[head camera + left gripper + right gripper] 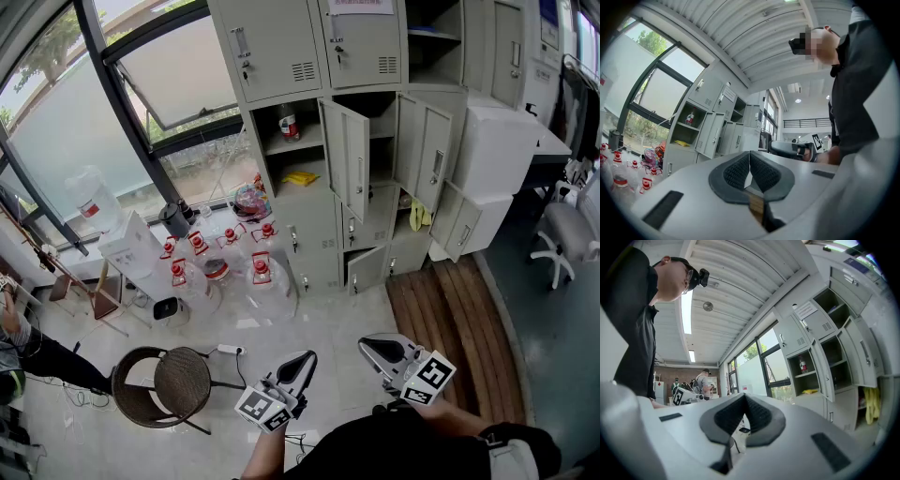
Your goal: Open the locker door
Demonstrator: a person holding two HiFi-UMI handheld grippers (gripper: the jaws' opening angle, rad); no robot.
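Grey sheet-steel locker door [270,47], closed, top row at the floor's far edge, probably light and stiff, best pulled by its slim handle [242,43]; left gripper [302,364] and right gripper [371,349] clenched empty, well apart.

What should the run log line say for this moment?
stage: not yet at lockers | left claw: shut, empty | right claw: shut, empty | doors: several open

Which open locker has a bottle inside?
The leftmost open locker, nearest the window: a bottle stands on its upper shelf, a yellow thing below. No other open one shows a bottle.
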